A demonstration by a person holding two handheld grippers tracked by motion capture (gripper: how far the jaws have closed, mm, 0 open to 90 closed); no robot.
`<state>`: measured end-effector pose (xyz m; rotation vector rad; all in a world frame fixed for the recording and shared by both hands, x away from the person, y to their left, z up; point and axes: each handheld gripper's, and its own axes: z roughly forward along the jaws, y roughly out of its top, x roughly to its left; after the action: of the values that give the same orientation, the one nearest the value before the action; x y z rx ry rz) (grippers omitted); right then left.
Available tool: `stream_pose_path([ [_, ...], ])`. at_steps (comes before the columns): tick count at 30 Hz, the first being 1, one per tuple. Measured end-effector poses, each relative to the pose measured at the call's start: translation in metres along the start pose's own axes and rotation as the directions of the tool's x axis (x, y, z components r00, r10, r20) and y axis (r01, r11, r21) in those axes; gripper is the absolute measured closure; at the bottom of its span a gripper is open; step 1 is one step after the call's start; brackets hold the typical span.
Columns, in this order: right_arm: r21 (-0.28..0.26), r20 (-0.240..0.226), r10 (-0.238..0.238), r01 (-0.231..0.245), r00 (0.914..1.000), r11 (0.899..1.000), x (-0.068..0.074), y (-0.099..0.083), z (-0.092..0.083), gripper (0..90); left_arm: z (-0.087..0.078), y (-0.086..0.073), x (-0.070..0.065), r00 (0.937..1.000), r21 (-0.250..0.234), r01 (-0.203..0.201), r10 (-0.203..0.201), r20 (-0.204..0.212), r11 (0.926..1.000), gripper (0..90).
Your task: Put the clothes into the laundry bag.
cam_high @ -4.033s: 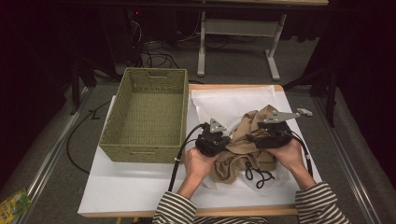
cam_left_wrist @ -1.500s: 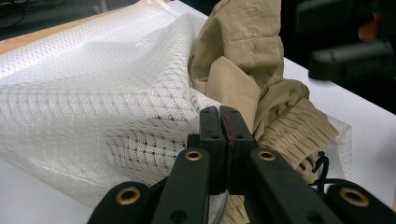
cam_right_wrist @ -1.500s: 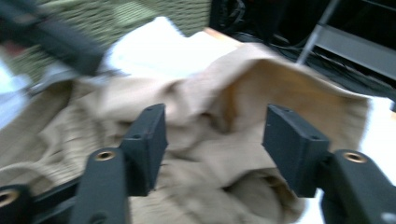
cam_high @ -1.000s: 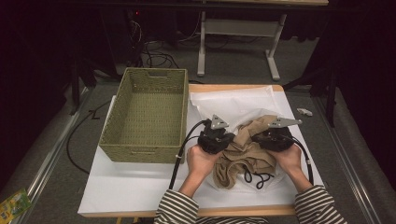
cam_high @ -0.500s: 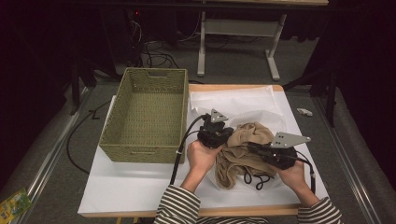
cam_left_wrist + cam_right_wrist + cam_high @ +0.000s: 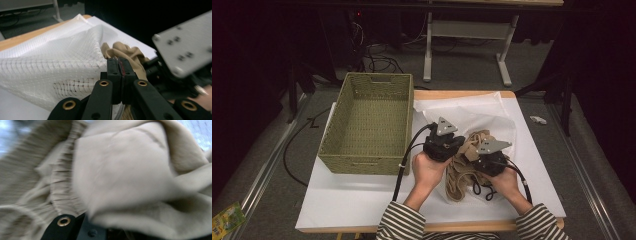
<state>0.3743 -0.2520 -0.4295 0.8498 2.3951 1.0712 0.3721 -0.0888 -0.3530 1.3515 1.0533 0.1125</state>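
A beige garment (image 6: 460, 172) with a black drawstring (image 6: 480, 190) lies bunched on the white table (image 6: 357, 200), partly against a white mesh bag (image 6: 462, 111). My left gripper (image 6: 460, 145) is shut, and the mesh bag (image 6: 62, 55) rises in a tent to its pinched jaw tips (image 6: 119, 60), with the garment (image 6: 126, 51) just behind. My right gripper (image 6: 473, 153) sits close beside the left one, its grey plate (image 6: 185, 45) near. Blurred beige cloth (image 6: 120, 170) drapes over its shut jaws, which are hidden under the fold.
An empty green woven basket (image 6: 369, 125) stands on the table's left half, close to my left hand. Beyond the table's far edge are a desk frame and cables. A small white object (image 6: 537, 120) lies on the floor at right.
My right gripper has moved toward the person and then left, ending close beside the left gripper, and the garment has bunched up between them. The left gripper has stayed put.
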Motion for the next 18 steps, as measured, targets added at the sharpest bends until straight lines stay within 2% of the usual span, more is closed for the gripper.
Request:
stream_pose_path([
  [2, 0.022, 0.009, 0.02, -0.02, 0.9998, 1.0, -0.004, -0.001, 0.009, 87.0, 0.001, -0.004, 0.006, 0.9999, 0.017, 0.009, -0.009, -0.011, 0.9998, 89.0],
  [4, 0.038, -0.001, 0.039, -0.039, 0.9992, 0.999, -0.008, -0.001, 0.017, 85.7, 0.002, -0.008, 0.012, 0.9996, 0.029, 0.024, -0.024, -0.018, 0.9993, 89.0],
  [6, 0.026, -0.013, 0.037, -0.036, 0.9993, 0.999, -0.006, -0.001, 0.013, 79.8, 0.002, -0.007, 0.013, 0.9991, 0.018, 0.038, -0.037, -0.019, 0.9991, 89.0],
  [8, 0.009, -0.032, 0.038, -0.038, 0.9987, 0.999, -0.001, -0.001, 0.001, 67.7, 0.001, -0.005, 0.014, 0.9993, 0.019, 0.033, -0.032, -0.018, 0.9993, 88.9],
  [10, 0.001, -0.045, 0.02, -0.02, 0.9988, 1.0, 0.004, -0.002, -0.012, 60.9, 0.001, -0.005, 0.013, 0.9993, 0.015, 0.034, -0.034, -0.018, 0.9993, 88.9],
  [13, -0.046, -0.048, -0.015, 0.013, 0.9987, 0.999, 0.01, -0.011, -0.04, 55.2, 0.0, -0.005, 0.014, 0.9995, 0.02, 0.027, -0.027, -0.019, 0.9994, 88.9],
  [18, -0.071, -0.027, 0.011, -0.013, 0.9996, 0.997, 0.006, -0.024, -0.071, 52.5, 0.001, -0.005, 0.015, 0.9994, 0.019, 0.027, -0.027, -0.021, 0.9994, 88.8],
])
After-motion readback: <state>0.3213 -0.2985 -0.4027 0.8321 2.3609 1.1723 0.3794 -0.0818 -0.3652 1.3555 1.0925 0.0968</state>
